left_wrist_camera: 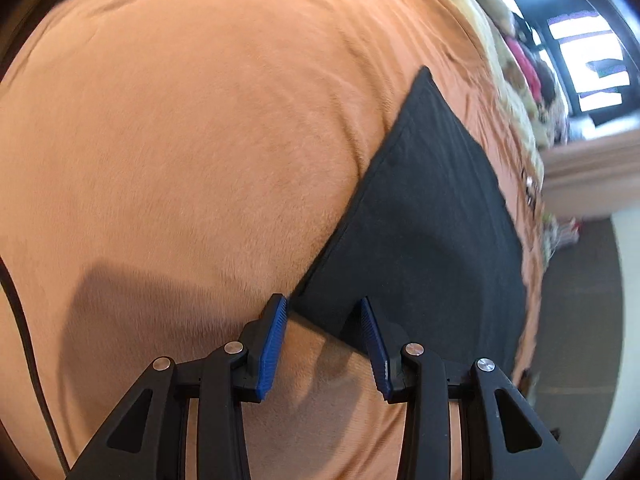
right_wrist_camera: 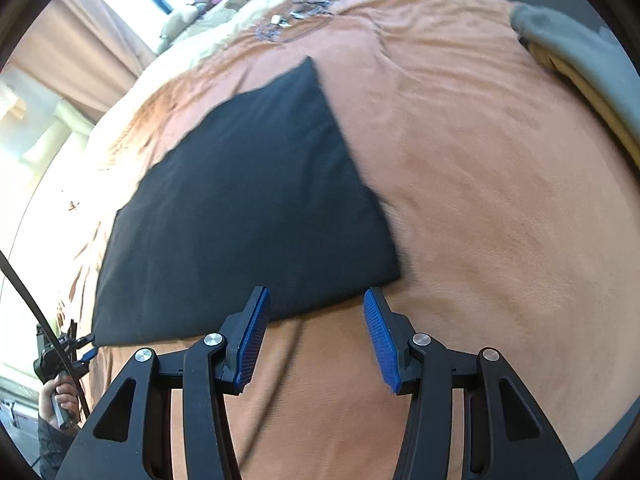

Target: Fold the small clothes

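Black cloth (right_wrist_camera: 248,216) lies flat on orange blanket (left_wrist_camera: 180,140), apparently already folded once.
Left gripper (left_wrist_camera: 326,308): jaws spread, nothing between, near corner of cloth just ahead.
Right gripper (right_wrist_camera: 316,300): jaws spread, empty, at near hem.
Advice: lower both onto near corners together, pinch cloth only, avoid catching blanket pile, carry edge evenly to far edge.

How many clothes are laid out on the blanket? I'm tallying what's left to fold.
1: a black cloth flat on the orange blanket, just ahead of both open grippers. Gray fabric at the far edge may be another garment.
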Available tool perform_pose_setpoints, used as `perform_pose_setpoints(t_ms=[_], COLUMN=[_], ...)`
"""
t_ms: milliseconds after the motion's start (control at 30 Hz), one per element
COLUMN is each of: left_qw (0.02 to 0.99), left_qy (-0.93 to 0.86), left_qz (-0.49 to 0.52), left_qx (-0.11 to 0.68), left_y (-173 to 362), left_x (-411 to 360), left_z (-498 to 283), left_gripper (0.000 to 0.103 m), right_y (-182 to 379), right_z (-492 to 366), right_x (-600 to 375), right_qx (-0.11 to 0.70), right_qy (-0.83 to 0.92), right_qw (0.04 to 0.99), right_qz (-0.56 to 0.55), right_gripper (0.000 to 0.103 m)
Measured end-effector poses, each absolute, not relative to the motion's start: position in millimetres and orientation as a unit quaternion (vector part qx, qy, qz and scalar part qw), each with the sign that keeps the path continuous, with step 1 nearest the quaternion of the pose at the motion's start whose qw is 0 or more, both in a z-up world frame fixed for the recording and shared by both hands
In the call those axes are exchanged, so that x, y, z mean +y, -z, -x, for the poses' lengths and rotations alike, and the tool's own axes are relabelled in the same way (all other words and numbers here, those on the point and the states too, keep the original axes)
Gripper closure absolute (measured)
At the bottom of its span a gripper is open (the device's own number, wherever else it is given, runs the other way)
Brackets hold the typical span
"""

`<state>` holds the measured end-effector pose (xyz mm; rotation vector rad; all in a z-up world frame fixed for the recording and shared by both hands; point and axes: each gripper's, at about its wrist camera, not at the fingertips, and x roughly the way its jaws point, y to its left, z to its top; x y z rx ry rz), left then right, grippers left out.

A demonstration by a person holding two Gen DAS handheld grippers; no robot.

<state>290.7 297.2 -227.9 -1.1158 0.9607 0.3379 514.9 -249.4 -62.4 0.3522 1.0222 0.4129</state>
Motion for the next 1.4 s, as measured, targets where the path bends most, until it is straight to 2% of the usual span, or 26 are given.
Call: perform_pose_setpoints(t_ms=[167,233,267,333,833,967,1100,1400], left_qw=[0.727,0.733,0.734,0.737,0.812,0.824,0.835,0.860], left_qy=[-0.165,-0.166,-0.170,-0.161,-0.056,-0.024,-0.002,0.063], left_qz=[0.530,0.527,0.520,0.524,0.476,0.466,0.453,0.409], left_qx=[0.405,0.398,0.401,0.396,0.333,0.322,0.312,0.297], left_y=[230.4,229.0,228.0,227.1,144.9,123.2,98.1,40.7], left_x=[303.4,305.3,306.4,308.4,292.5,285.2,275.4,230.6], left_z=[-288.0,-287.8,-286.1,-280.9,-305.4,-319.7,-336.6,-385.5], left_gripper=[0.063,0.073,0.085,0.090,0.094,0.094,0.095,0.095], right_y=[50.6,47.2,44.7,43.3,71.6,85.9,106.7,109.4], right_z=[-505.3,-504.1,-501.9,-502.1,-526.0,-531.7,-533.8,-545.5], right_x=[-225.3,-214.8,-206.0,-193.5,-62.0,-38.6,-24.7,-39.9], right_qx=[0.475,0.472,0.469,0.468,0.491,0.504,0.523,0.520], right_qy=[-0.224,-0.236,-0.245,-0.256,-0.328,-0.339,-0.346,-0.357], right_qw=[0.837,0.836,0.835,0.834,0.802,0.789,0.774,0.769], right_qz=[-0.154,-0.151,-0.148,-0.139,-0.093,-0.093,-0.081,-0.099], right_gripper=[0.068,0.072,0.075,0.077,0.080,0.088,0.094,0.094])
